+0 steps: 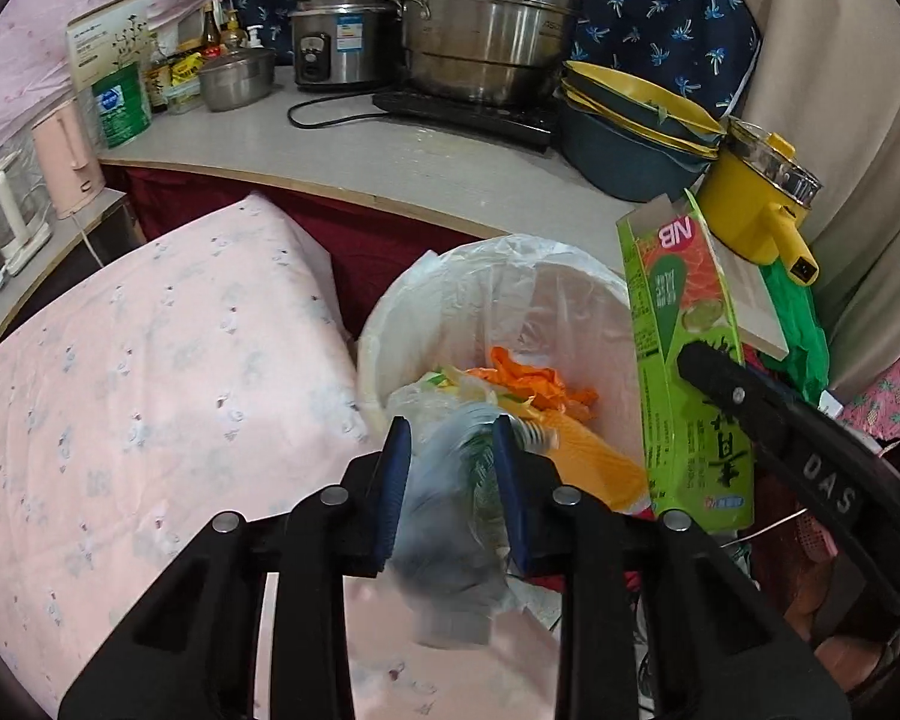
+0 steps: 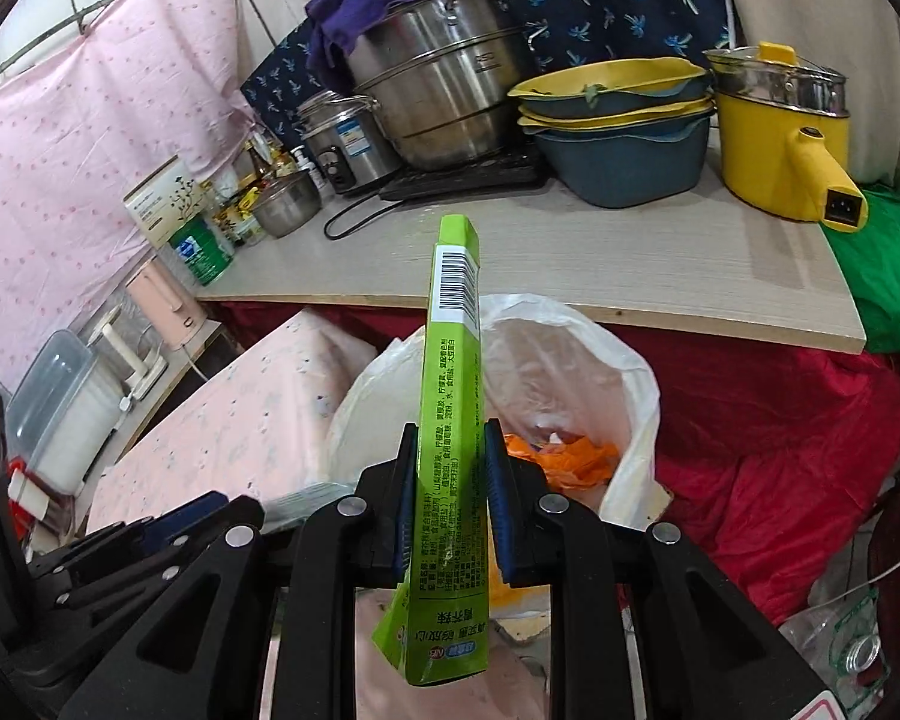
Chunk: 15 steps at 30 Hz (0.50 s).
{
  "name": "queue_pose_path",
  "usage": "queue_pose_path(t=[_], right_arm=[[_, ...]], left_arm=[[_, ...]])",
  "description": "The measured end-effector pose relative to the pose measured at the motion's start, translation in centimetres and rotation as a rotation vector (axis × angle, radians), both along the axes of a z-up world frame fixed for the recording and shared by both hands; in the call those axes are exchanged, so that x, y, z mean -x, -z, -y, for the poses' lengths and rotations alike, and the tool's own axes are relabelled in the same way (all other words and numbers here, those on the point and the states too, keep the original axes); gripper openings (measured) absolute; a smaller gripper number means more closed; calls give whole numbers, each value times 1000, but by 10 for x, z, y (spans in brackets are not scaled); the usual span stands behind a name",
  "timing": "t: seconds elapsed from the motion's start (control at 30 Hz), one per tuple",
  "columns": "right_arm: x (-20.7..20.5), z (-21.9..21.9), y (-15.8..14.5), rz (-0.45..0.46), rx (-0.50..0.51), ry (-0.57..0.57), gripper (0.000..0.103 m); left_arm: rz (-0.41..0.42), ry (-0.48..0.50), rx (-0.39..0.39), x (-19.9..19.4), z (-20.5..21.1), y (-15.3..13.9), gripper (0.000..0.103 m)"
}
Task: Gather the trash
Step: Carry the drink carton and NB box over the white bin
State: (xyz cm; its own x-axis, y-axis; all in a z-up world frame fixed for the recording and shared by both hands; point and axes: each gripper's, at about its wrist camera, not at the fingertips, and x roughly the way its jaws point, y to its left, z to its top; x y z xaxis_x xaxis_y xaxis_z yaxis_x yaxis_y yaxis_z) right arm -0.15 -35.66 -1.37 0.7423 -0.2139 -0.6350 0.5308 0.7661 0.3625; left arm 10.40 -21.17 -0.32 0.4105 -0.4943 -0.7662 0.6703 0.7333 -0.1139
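We see the green box pinched between the blue pads of our right tongs, which are closed tight on its narrow sides; it stands almost upright, barcode end up, above the near rim of the trash bin. From the left wrist view the same green box hangs just right of the trash bin, with one black finger of the right tongs pressed on its face. Our left tongs are partly closed around a blurred, crumpled clear plastic wrapper, held over the near edge of the bin. The bin is lined with a white plastic bag, and orange scraps and other wrappers lie inside it. To the left of the bin lies a pink patterned cloth draped over something bulky. Behind the bin runs a pale surface with a red cloth hanging under it. On the surface stand a big steel steamer pot, a rice cooker, stacked blue and yellow basins, a yellow electric pot and a green can.
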Motion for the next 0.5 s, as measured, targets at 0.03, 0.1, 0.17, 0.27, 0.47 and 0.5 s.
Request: queue_pose_path(t=[0.03, 0.1, 0.17, 0.27, 0.47, 0.5], right_arm=[[0, 3, 2, -3, -3, 5, 20], [0, 9, 6, -10, -8, 12, 20], [-1, 13, 10, -17, -11, 14, 20], [-6, 16, 18, -34, -15, 7, 20], [-22, 16, 43, -82, -47, -23, 20], [-25, 14, 47, -90, -52, -31, 20]], left_arm=[[2, 6, 4, -2, 6, 2, 27], [9, 2, -12, -9, 16, 8, 27], [-4, -6, -19, -16, 22, 13, 26], [-16, -31, -21, -25, 21, 20, 26], [-33, -55, -97, -38, 26, 49, 26], [-38, -53, -112, -40, 28, 56, 26]])
